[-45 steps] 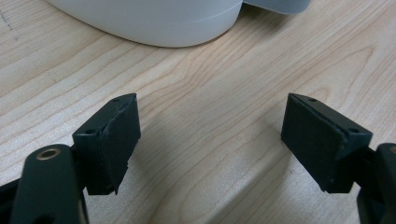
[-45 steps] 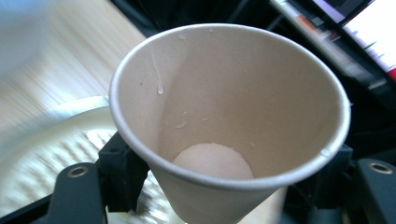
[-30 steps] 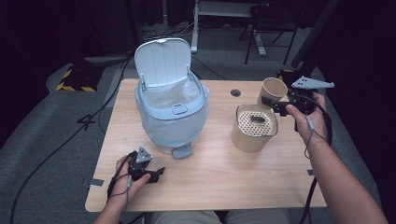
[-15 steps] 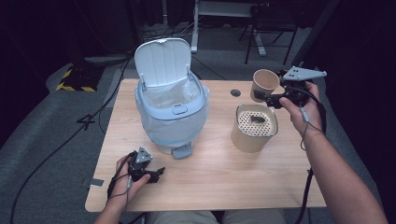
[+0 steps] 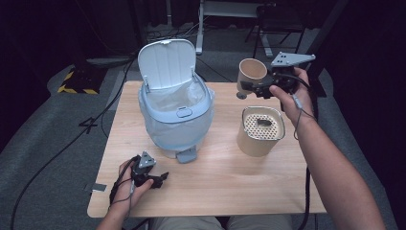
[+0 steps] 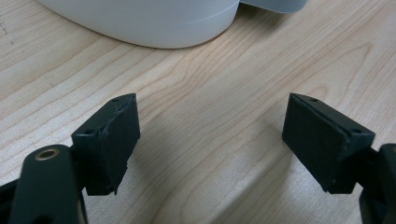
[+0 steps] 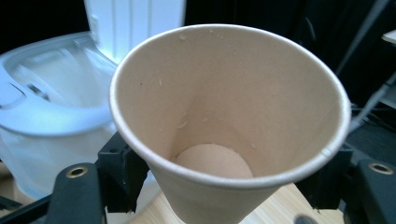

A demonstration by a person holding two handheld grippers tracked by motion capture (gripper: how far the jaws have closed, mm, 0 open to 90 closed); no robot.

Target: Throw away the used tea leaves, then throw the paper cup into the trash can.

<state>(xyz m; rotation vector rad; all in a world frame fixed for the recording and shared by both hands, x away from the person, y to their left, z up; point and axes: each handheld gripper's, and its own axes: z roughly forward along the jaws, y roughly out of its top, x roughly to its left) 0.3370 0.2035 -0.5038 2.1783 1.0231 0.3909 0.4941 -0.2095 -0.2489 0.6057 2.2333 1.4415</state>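
Observation:
A tan paper cup (image 5: 253,72) hangs above the table's far right, upright and slightly tilted. My right gripper (image 5: 246,88) is shut on its lower wall. In the right gripper view the cup (image 7: 224,116) looks empty, with droplets on its inner wall, and my right gripper (image 7: 224,184) clamps it from both sides. A pale blue pedal bin (image 5: 177,115) stands left of centre with its lid (image 5: 167,62) up and a clear liner inside. My left gripper (image 5: 160,178) rests open on the table near the front left, nothing between its fingers (image 6: 112,140).
A tan container with a perforated insert (image 5: 261,127) stands on the wooden table (image 5: 215,182), below the lifted cup. The bin's base (image 6: 140,18) lies just ahead of the left gripper. Beyond the cup stands the bin (image 7: 42,121). A small dark disc (image 5: 241,96) lies on the table.
The right gripper has lifted the cup off the table and carried it up and leftward, past the perforated container. The left gripper has stayed put.

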